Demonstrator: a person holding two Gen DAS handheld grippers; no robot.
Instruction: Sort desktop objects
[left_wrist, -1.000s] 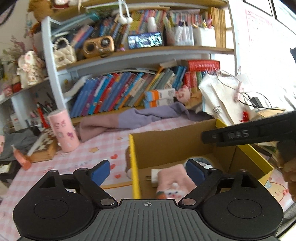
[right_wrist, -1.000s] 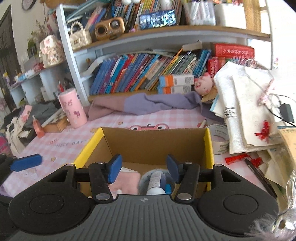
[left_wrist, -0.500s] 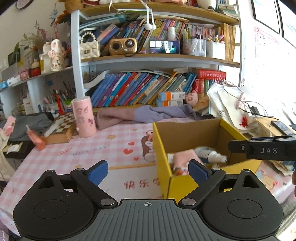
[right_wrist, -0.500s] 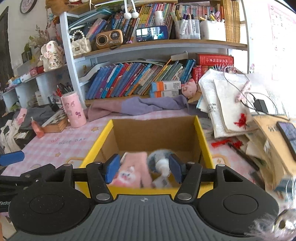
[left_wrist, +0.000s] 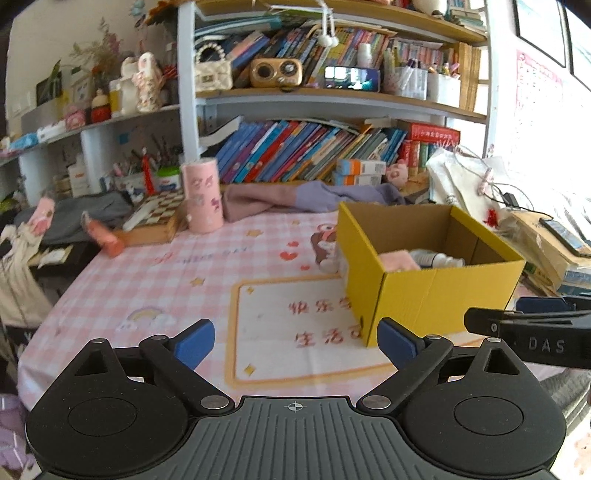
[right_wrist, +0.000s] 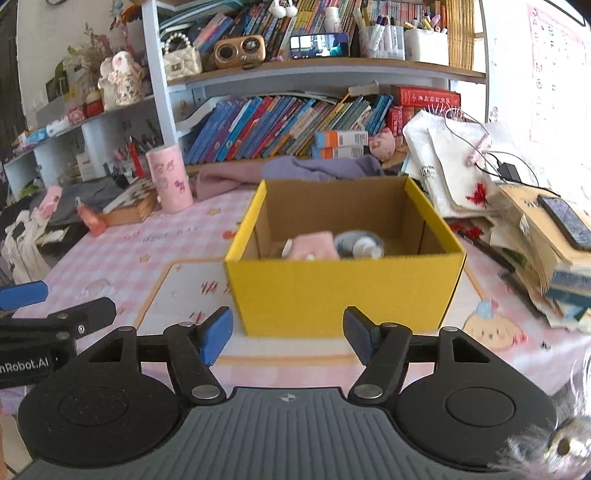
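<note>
Yellow cardboard box (right_wrist: 343, 291) looks matt outside, raw brown corrugated inside; pink checked cloth (left_wrist: 155, 280) over the worktop; tools' matt black plastic.

Our left gripper (left_wrist: 295, 341) hangs tilted downward, its blue-padded jaws spread wide with nothing between them. Our right gripper (right_wrist: 288, 338) sits just beside it at the same downward tilt; its jaws have just been opening and stand apart, likewise gripping nothing.
</note>
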